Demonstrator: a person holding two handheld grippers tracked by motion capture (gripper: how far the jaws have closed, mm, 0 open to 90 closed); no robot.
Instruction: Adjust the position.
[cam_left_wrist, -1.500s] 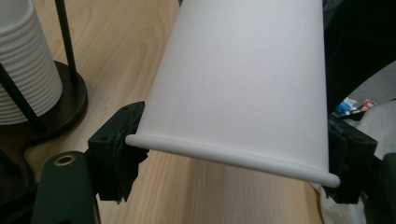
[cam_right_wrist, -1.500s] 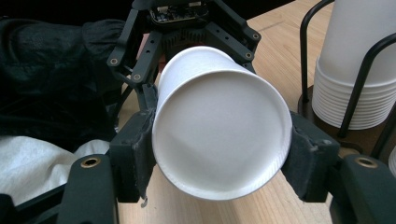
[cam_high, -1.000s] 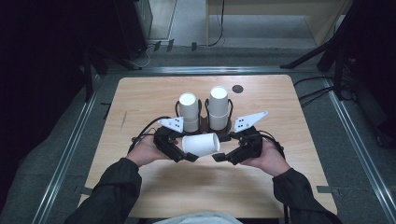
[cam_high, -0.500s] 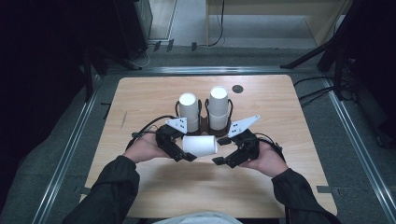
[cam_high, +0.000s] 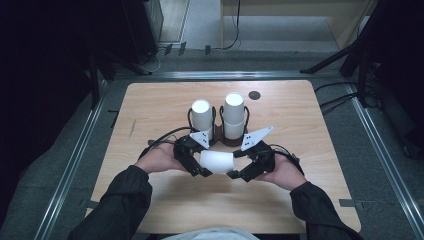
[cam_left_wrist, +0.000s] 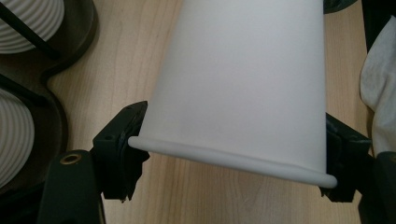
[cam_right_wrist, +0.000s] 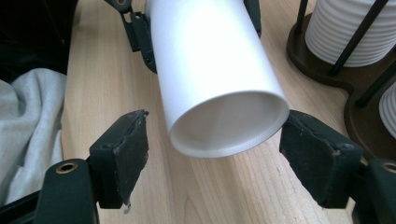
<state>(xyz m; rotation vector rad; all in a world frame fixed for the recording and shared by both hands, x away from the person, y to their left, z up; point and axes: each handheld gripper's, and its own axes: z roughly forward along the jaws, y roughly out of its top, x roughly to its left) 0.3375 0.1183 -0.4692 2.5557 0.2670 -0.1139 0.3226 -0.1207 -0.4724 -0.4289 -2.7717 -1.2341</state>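
The left tongs (cam_high: 200, 162) are pinching a white paper cup (cam_high: 217, 162) near its rolled rim, one pad pressing on each side of the wall. The cup is lying sideways between the two hands, just above the counter (cam_high: 300, 130), with its closed bottom pointing at the right tongs (cam_high: 239, 165). Those are spread on either side of that bottom; the left pad is standing clear of it, and the right pad is sitting so close that contact is hard to judge. In the left gripper view the cup's (cam_left_wrist: 243, 84) far end is running out of the top edge. In the right gripper view the cup's (cam_right_wrist: 215, 79) recessed base is facing the camera, and its rim end is hiding behind the left tongs' jaws.

Just behind the hands, a dark stand (cam_high: 220, 140) is holding two stacks of ribbed white cups (cam_high: 202, 120) upright; its base is partly hiding behind the grippers' grey plates. No writing is showing on any cup. A small dark disc (cam_high: 254, 95) is lying near the far edge.
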